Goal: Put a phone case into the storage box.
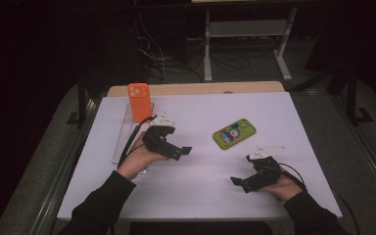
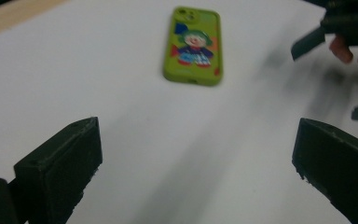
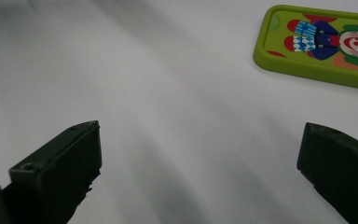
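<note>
White table (image 1: 127, 196), green phone (image 1: 234, 133) between hand-held grippers (apart)

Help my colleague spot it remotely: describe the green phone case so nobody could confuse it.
On the white table, right of centre between the two grippers, a green phone case lies flat. Unlike the plain orange case standing upright at the left, it bears a cartoon clown.
</note>
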Motion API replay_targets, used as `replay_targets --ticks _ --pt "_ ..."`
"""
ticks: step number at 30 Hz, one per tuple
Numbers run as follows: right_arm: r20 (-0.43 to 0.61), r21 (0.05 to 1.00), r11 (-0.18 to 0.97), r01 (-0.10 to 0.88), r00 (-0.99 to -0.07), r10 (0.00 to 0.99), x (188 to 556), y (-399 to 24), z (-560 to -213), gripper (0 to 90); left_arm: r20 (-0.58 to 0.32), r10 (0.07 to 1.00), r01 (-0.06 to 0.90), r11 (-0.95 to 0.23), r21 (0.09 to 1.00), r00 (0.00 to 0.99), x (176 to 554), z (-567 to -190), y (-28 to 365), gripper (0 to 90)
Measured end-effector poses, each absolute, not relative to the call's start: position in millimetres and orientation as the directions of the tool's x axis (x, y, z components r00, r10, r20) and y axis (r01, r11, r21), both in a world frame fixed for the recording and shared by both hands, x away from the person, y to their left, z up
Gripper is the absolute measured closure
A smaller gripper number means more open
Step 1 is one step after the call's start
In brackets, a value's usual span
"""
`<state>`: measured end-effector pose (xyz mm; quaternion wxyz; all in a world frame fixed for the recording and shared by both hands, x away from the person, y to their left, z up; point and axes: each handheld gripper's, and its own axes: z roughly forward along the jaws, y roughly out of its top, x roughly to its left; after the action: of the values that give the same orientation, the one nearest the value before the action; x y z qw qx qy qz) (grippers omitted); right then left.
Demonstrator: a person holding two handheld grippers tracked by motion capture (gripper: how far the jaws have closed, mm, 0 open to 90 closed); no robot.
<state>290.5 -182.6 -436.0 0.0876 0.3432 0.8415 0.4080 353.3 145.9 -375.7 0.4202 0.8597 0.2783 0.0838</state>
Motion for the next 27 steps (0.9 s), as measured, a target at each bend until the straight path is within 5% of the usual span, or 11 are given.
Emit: replay_targets --ticks 13,27 --pt "0.129 0.708 0.445 0.548 -0.720 0.681 295 -180 -427 0.0 -0.064 0.486 0.366 -0.559 0.744 0.872 319 -413 134 1.1" --pt "0.160 0.683 0.394 0.616 -0.651 0.742 326 -169 -406 35.1 -0.072 0.467 0.370 -0.587 0.721 0.881 325 -423 128 1.1"
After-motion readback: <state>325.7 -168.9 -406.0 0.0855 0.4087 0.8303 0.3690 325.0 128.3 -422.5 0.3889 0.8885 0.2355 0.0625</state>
